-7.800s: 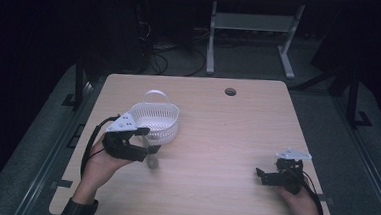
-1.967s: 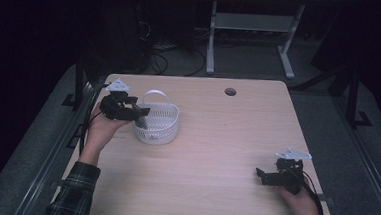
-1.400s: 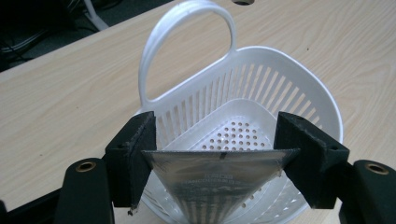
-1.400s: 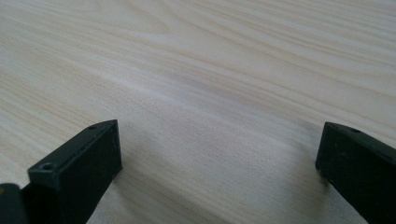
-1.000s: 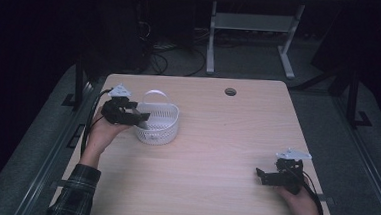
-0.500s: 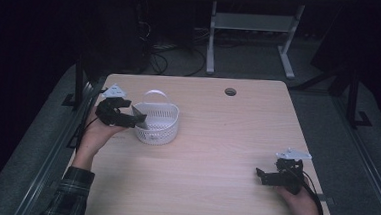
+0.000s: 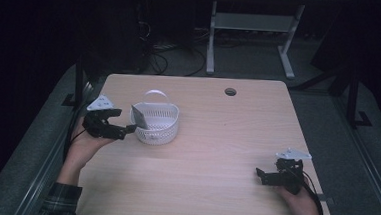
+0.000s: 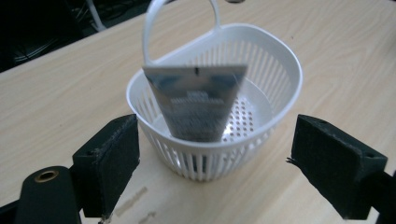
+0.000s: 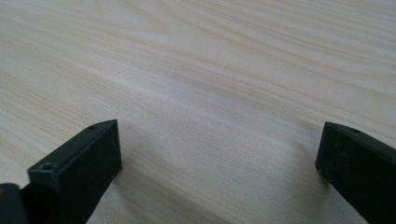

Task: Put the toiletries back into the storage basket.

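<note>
Three views of one moment, taken in turn.

High view: a white slotted basket (image 7: 157,123) with a hoop handle stands on the left half of the wooden table (image 7: 216,139). A flat grey tube (image 7: 139,117) leans inside it, its wide crimped end propped against the near-left rim. The left gripper (image 7: 130,129) sits just beside that rim, jaws apart and holding nothing. The right gripper (image 7: 259,175) rests well apart, near the table's right front corner, also apart-jawed and empty.

Left gripper view: both black jaws stand wide either side of the basket (image 8: 261,88), close to its wall but not touching it as far as can be told. The tube (image 8: 198,100) stands steeply, its lower end on the perforated floor, the crimped end above the rim and slightly blurred. Judged risks: the tube is top-heavy against a light basket, so a brush from either jaw could tip the tube out over the rim, or slide or upset the whole basket. A careless closing here would likely catch rim and tube together.

Right gripper view: the jaws are spread over bare wood grain (image 9: 210,93), with nothing between them. Little hazard is judged on this side, though this hand is too far off to steady the basket.
</note>
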Available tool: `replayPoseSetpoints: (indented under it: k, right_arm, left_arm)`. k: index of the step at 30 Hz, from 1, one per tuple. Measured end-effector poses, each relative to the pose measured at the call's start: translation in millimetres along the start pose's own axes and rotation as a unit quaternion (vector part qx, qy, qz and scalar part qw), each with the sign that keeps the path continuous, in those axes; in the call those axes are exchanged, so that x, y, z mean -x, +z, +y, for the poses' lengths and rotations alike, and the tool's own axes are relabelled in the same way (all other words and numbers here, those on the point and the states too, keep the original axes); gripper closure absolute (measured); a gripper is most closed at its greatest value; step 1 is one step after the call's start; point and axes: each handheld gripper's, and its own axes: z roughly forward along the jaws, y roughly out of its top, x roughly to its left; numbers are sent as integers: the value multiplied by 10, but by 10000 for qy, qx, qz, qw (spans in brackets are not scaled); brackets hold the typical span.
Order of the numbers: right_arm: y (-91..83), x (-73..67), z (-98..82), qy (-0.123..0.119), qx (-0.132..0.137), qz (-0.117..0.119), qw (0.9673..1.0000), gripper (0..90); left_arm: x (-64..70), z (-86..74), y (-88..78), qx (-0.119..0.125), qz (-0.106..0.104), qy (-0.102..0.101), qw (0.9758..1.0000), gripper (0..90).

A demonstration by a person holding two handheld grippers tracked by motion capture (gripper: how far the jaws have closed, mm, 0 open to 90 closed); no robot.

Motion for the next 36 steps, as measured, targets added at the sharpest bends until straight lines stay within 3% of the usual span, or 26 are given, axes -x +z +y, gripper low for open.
replayPoseSetpoints:
  k: [10,20,36]
  right_arm:
    - [0,0,0,-1,1,1,10000,0]
    - [0,0,0,-4,-2,0,10000,0]
    - [0,0,0,1,-1,2,10000,0]
  left_arm:
    - [167,-257,-46,-24,-25,35,10000,148]
    - [327,-545,27,-280,-144,44,9995,149]
    - [512,-957,178,-475,-264,-57,9985,148]
